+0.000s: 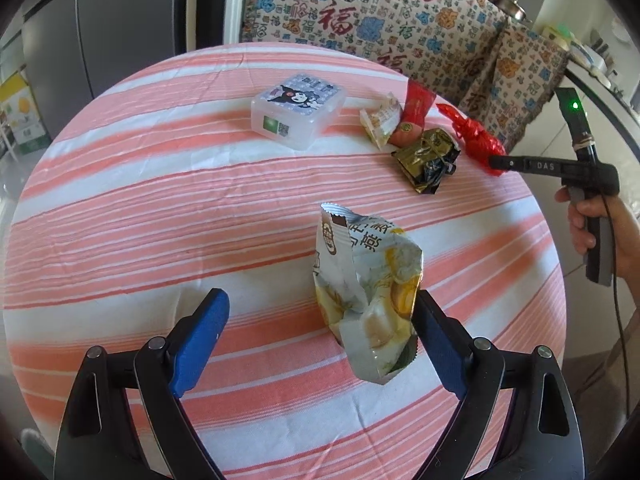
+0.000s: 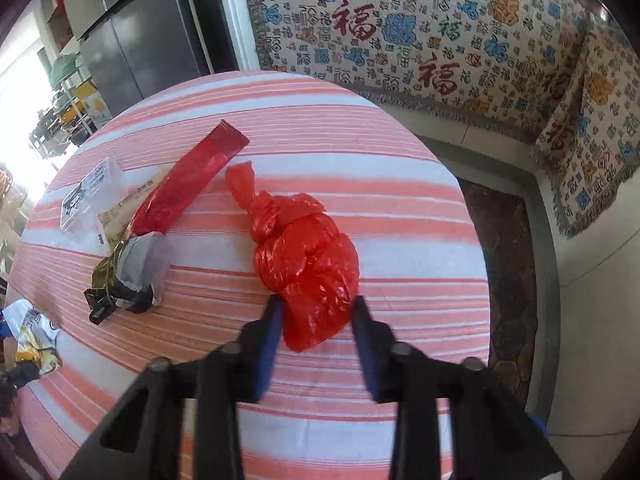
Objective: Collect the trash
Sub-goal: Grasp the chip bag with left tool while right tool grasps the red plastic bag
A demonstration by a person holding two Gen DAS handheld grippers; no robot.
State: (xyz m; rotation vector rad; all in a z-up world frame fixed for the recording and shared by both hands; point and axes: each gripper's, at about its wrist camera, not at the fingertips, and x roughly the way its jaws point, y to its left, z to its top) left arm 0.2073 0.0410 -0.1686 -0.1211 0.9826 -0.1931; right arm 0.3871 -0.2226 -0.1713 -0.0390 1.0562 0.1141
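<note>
A crumpled white and yellow snack bag [image 1: 368,300] stands on the striped table, touching the right finger of my open left gripper [image 1: 320,300]; the left finger is well apart from it. My right gripper [image 2: 318,304] has its fingers on both sides of a knotted red plastic bag [image 2: 308,252]; the jaws are still apart and whether they press it is unclear. The red bag [image 1: 476,136] also shows in the left wrist view with the right gripper's tip [image 1: 500,162] at it. A gold and black wrapper [image 1: 428,160] [image 2: 124,280], a red wrapper [image 2: 192,184] and a small pale wrapper [image 1: 380,120] lie nearby.
A clear plastic box [image 1: 296,108] with a cartoon lid sits at the far middle of the round table [image 1: 120,200]. A patterned sofa cover [image 2: 440,32] lies beyond the table. A grey fridge [image 1: 100,32] stands at far left. The table edge [image 2: 476,240] is close to the red bag.
</note>
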